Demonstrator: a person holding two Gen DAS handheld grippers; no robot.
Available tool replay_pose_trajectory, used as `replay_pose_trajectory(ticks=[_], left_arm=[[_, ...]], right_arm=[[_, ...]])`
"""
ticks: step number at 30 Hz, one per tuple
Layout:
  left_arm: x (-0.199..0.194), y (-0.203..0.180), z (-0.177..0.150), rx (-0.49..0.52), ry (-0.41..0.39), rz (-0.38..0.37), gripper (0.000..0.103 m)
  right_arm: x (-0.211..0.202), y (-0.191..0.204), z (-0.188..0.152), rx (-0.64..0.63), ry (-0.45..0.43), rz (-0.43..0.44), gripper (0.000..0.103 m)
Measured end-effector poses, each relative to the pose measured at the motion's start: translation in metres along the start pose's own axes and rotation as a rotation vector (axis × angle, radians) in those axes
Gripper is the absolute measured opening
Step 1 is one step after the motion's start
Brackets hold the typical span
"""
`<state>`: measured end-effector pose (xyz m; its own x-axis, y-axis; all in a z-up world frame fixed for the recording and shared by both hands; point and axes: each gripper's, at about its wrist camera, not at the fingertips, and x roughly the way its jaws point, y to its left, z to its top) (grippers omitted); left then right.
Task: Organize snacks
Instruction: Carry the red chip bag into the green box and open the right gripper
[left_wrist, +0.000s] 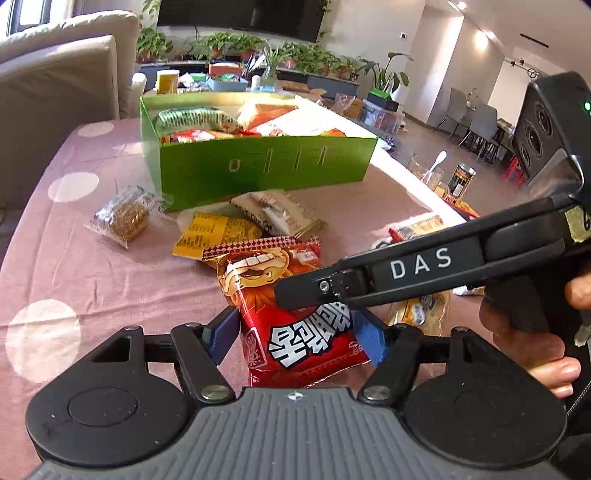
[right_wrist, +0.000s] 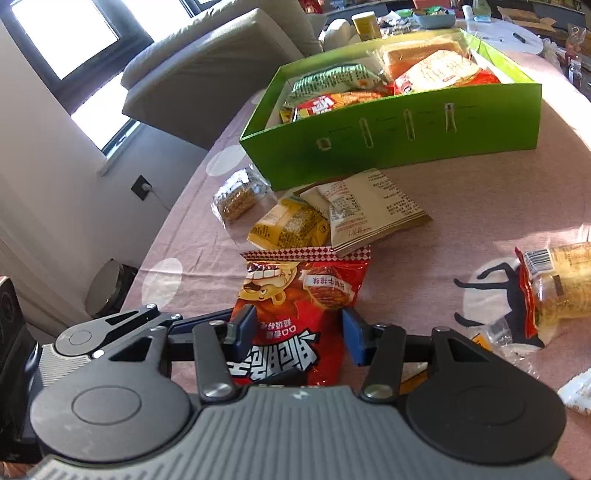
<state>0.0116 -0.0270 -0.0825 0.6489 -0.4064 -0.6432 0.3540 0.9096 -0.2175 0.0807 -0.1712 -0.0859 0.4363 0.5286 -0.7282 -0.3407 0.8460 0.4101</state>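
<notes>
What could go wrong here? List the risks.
1. Both tools, left and right, straddle the same red bag; closing both could tear or crush it.
2. The tools sit very close and may collide.
3. The green box already looks crowded; the bag might not settle inside.

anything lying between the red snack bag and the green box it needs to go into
Yes. On the tablecloth, a yellow packet and a beige packet lie between the red snack bag and the green box. Both lie flat, so a lifted bag would probably pass over them. The near box wall stands upright and must be cleared too.
</notes>
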Motion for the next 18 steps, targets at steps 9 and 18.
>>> replay_pose_trajectory(ticks=[9,18], left_arm=[[-0.019,-0.012,0.013,0.048,-0.079,0.013,0.065],[-0.027,-0.017,0.033,0.086,-0.135,0.032,0.065]], right_arm=[[-0.022,0.011,0.003,-0.041,-0.093,0.012,0.061],[-0.04,0.02,0.016,-0.094,-0.185,0.015,0.061]])
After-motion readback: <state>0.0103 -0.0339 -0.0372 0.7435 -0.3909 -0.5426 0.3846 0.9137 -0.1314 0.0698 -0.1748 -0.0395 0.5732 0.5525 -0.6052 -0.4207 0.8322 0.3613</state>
